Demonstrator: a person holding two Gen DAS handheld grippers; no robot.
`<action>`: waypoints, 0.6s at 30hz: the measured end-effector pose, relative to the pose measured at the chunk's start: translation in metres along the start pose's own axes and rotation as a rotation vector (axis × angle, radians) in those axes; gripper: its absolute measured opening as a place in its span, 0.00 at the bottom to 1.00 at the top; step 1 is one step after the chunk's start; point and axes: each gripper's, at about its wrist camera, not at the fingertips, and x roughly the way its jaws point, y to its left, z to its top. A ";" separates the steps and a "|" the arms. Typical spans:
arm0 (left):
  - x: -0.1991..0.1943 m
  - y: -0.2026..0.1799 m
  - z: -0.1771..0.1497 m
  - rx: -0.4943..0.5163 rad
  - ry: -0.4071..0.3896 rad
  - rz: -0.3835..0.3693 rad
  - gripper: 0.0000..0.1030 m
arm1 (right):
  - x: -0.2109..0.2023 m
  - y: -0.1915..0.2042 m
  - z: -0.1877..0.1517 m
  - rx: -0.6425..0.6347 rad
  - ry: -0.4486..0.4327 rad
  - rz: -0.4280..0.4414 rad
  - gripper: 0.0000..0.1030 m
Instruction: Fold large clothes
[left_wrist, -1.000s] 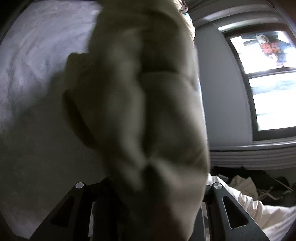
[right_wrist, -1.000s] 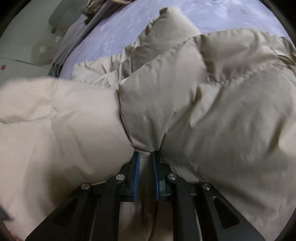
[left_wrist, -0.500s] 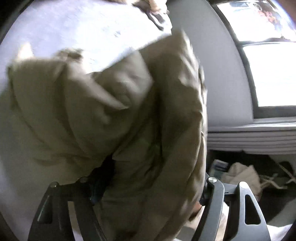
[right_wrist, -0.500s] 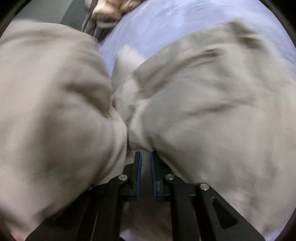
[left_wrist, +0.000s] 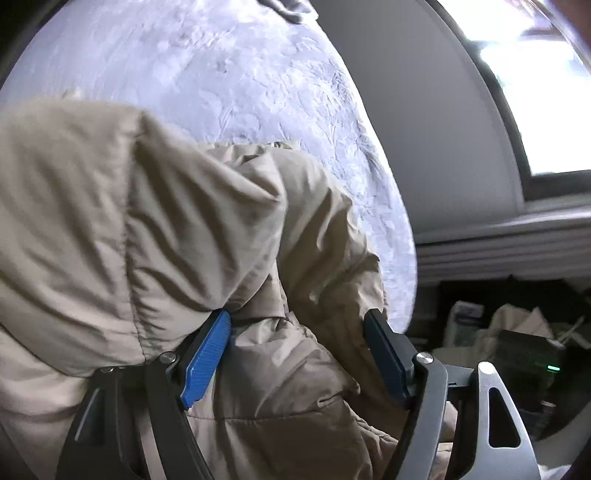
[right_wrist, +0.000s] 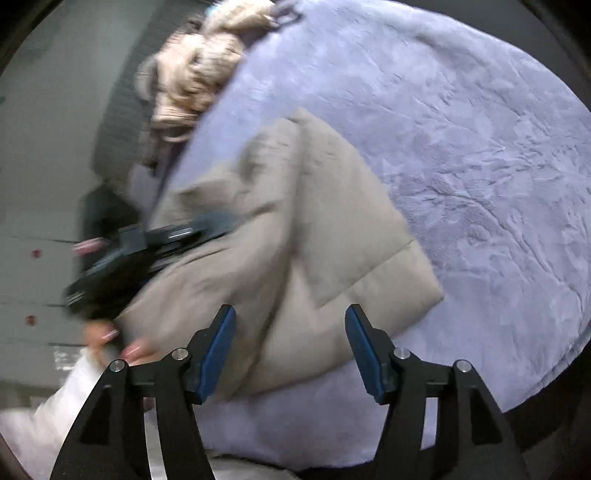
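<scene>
Right wrist view: right gripper (right_wrist: 290, 349) jaws just opening, standing apart above jacket (right_wrist: 295, 236), nothing between pads. Left gripper (left_wrist: 295, 354) gaping too, pads straddling puffy fabric without pinching. Jacket lying bunched on lilac blanket (right_wrist: 480, 147), near its edge. Judging fold half-made: next regrasping outer hem with both, pulling level, pressing air out so padding is staying flat.

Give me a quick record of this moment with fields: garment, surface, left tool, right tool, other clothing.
garment: beige puffer jacket, bunched on the bed
surface: lavender plush blanket
left tool: open, jacket bulk between its jaws
right tool: jaws have just been opening, nothing between them, jacket lies beyond
other clothing: cream knitted garment at the bed's far edge
</scene>
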 end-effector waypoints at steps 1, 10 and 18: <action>0.002 -0.005 0.001 0.015 -0.005 0.022 0.72 | -0.006 0.005 -0.004 -0.016 0.000 0.034 0.67; -0.043 -0.061 0.008 0.194 -0.262 0.298 0.72 | 0.058 0.067 -0.001 -0.124 0.029 -0.138 0.56; -0.057 0.020 0.020 0.061 -0.323 0.466 0.72 | 0.060 0.068 0.008 -0.230 -0.057 -0.340 0.15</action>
